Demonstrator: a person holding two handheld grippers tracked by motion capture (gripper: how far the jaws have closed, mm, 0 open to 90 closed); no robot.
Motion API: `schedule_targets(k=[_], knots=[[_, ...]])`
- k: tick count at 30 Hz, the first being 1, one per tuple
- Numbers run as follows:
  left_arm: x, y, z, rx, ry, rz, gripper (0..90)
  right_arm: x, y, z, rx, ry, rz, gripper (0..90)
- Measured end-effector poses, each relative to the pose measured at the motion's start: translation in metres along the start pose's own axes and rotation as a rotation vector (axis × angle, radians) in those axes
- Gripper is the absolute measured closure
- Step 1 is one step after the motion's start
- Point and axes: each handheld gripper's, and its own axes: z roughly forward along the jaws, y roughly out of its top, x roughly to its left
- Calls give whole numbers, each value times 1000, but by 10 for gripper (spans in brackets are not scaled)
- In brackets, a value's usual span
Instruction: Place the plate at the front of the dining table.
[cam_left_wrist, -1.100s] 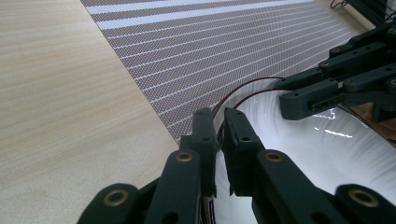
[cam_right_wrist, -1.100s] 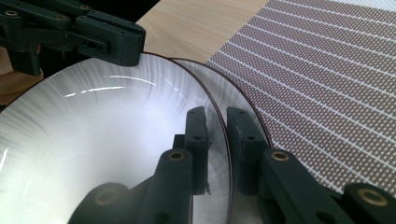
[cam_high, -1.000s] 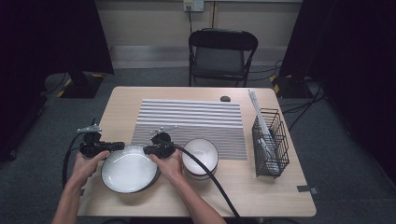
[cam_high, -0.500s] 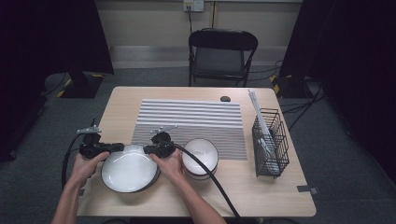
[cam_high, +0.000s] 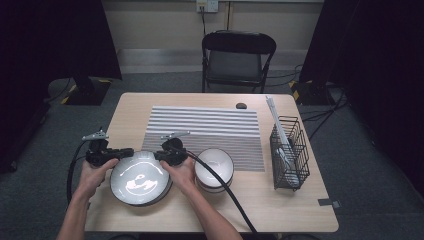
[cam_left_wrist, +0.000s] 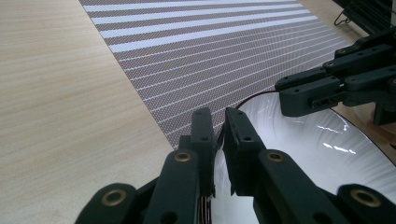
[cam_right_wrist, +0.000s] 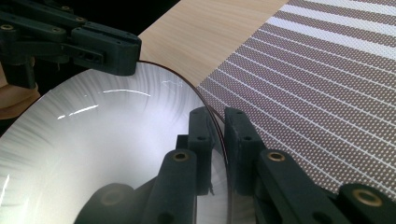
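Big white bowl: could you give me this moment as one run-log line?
left tool: shut on bowl rim | right tool: shut on opposite rim | bowl: over table, beside small bowl

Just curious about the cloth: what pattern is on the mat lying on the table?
The flat woven mat has grey and white stripes, clearest in the high view.

Bare tabletop lies open along the left edge; a small bowl crowds the plate toward the right edge.
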Motion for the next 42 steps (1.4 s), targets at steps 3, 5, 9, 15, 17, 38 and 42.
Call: schedule_targets(k=[3, 5, 9, 15, 17, 38, 42], knots=[[1, -2, 1, -4, -2, -5, 826, -2, 0, 0, 0, 9, 6, 829], [1, -2, 0, -2, 1, -11, 823, -2, -1, 0, 0, 10, 5, 830], [4, -8, -2, 19, -7, -32, 793, -2, 0, -1, 4, 11, 7, 833], [3, -9, -2, 38, -3, -20, 819, -3, -1, -1, 7, 15, 13, 835], [1, -8, -2, 39, 4, -11, 819, -3, -1, -1, 7, 12, 13, 835], [0, -4, 4, 24, 32, 15, 815, -1, 1, 0, -9, -57, 5, 796], [1, -4, 4, 24, 28, 12, 815, 2, -1, 2, 10, -65, -11, 757]])
